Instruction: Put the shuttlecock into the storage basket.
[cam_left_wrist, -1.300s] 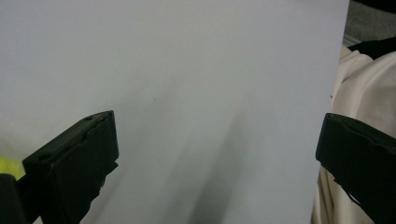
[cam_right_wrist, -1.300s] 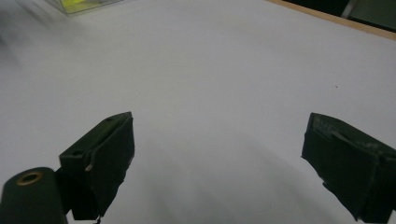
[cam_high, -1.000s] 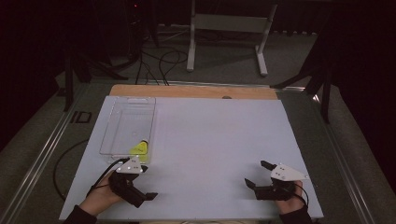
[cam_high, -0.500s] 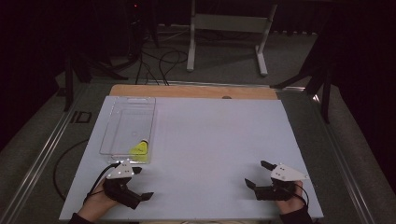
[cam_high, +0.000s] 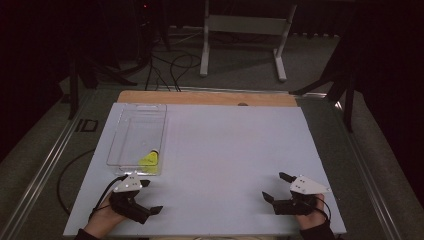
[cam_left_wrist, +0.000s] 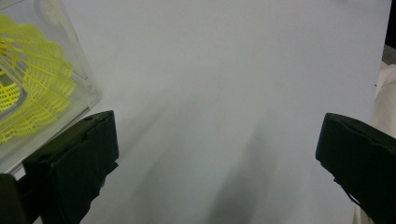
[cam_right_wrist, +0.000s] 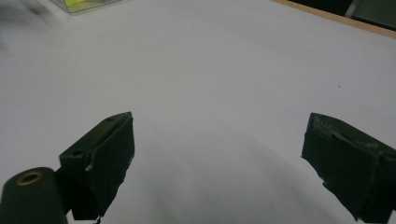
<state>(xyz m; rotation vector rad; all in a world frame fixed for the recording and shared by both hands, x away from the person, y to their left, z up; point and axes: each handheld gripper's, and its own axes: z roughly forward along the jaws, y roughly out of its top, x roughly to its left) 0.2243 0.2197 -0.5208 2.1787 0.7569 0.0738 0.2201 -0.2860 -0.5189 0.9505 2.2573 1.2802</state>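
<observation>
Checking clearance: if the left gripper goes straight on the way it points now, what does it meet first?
Probably nothing. The left gripper points rightward across the bare white table; between its open jaws lies only tabletop. The clear box with the yellow shuttlecock sits just off its left jaw and could be brushed.

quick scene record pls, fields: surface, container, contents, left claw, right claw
surface: white table top, wooden strip along its far edge
container: clear plastic box, far left part of the table
contents: one yellow shuttlecock, at the box's near end
left claw: open, holding nothing, just short of the box's near end
right claw: open, holding nothing, at the near right of the table
</observation>
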